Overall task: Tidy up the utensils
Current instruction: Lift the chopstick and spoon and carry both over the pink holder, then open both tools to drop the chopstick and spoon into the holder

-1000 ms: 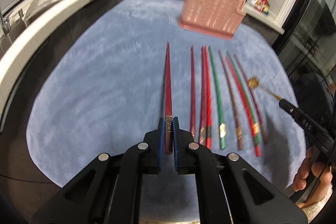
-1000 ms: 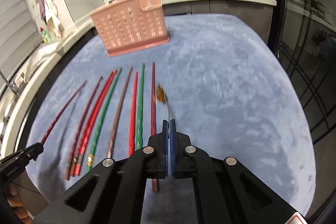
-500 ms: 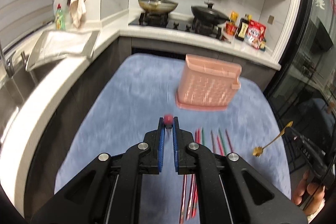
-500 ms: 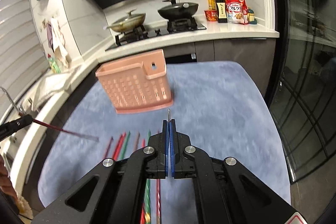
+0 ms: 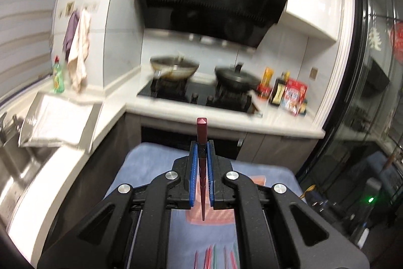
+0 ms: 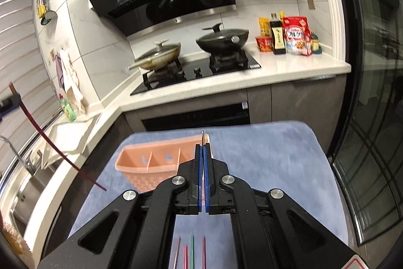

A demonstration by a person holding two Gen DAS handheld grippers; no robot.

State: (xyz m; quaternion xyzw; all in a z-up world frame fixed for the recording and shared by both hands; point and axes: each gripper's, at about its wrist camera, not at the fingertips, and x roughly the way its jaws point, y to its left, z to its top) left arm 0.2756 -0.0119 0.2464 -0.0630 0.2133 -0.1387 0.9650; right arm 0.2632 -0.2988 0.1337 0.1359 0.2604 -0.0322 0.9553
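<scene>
Our left claw (image 5: 201,155) clamps a dark red chopstick (image 5: 201,143) between its blue pads (image 5: 193,168). The stick stands almost upright in the grip: its blunt, squared, faceted butt rises above the fingertips, a darker band sits where the pads pinch it, and the shaft tapers to a fine point hanging below, over the pink basket (image 5: 211,214). From the right wrist view we see this same chopstick (image 6: 50,143) at the far left, a long slim maroon line slanting down with its tip above the edge of the blue cloth (image 6: 264,155) that covers the desk.

The basket (image 6: 156,160) is salmon pink plastic with a perforated front wall and thin dividers splitting it into compartments. It stands on the cloth towards the far side, ahead of both claws.

Below the claws, the remaining chopsticks (image 6: 192,251) lie on the cloth side by side, only their thin tips showing: red, green and brownish.

Our right claw (image 6: 203,150) is nearly closed on a thin metal handle (image 6: 202,136), whose small rounded end pokes just above the pads, in front of the basket's right end. The rest of that utensil is hidden.
</scene>
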